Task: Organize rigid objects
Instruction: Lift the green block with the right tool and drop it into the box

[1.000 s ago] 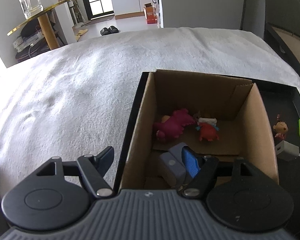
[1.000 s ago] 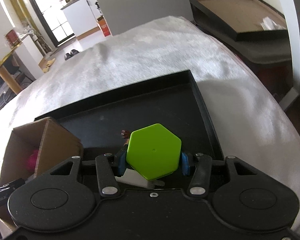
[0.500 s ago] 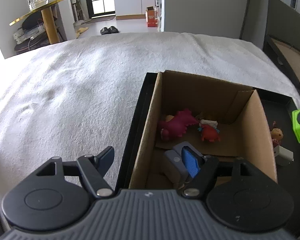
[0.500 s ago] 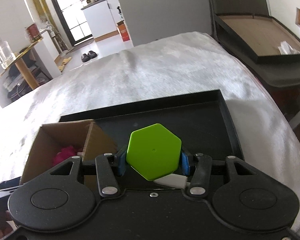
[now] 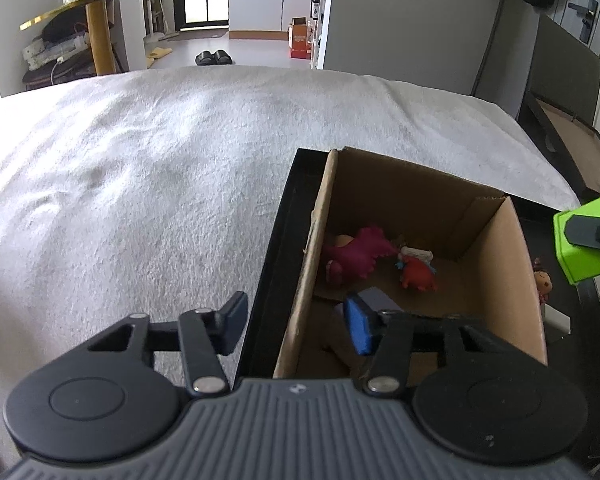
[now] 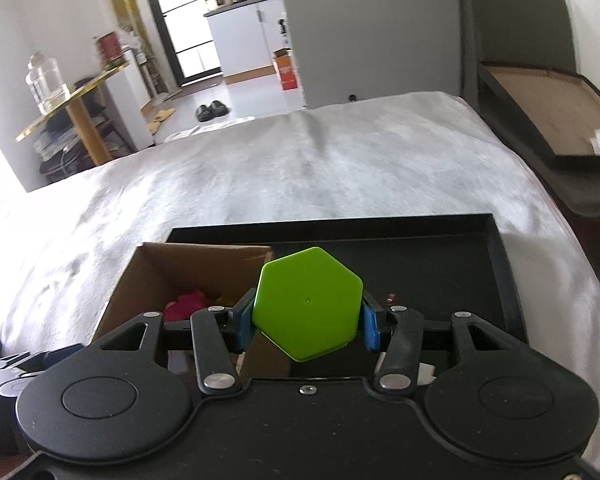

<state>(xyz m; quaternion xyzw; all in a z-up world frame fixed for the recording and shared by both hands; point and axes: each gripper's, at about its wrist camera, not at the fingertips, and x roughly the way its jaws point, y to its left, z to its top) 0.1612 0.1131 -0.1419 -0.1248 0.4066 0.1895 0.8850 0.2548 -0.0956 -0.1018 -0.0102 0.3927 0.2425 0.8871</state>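
Observation:
My right gripper (image 6: 308,320) is shut on a green hexagonal block (image 6: 308,304), held above the black tray (image 6: 496,264) just right of the cardboard box (image 6: 140,276). In the left wrist view the green block (image 5: 584,248) hangs at the right edge, beyond the box's right wall. My left gripper (image 5: 296,324) straddles the left wall of the cardboard box (image 5: 304,280). Its jaws are closing, and the pads stand apart from the wall. Inside the box lie a magenta dinosaur toy (image 5: 356,256), a red toy (image 5: 418,274) and a grey block (image 5: 376,300).
The black tray (image 5: 276,264) lies on a white blanket (image 5: 140,200) that spreads far to the left and back. A small figurine (image 5: 542,280) and a white block (image 5: 558,320) sit on the tray right of the box. A dark flat case (image 6: 540,100) stands beyond the bed's right edge.
My left jaws have narrowed around the box's left wall. My right gripper has carried the green block up and left, nearer to the box.

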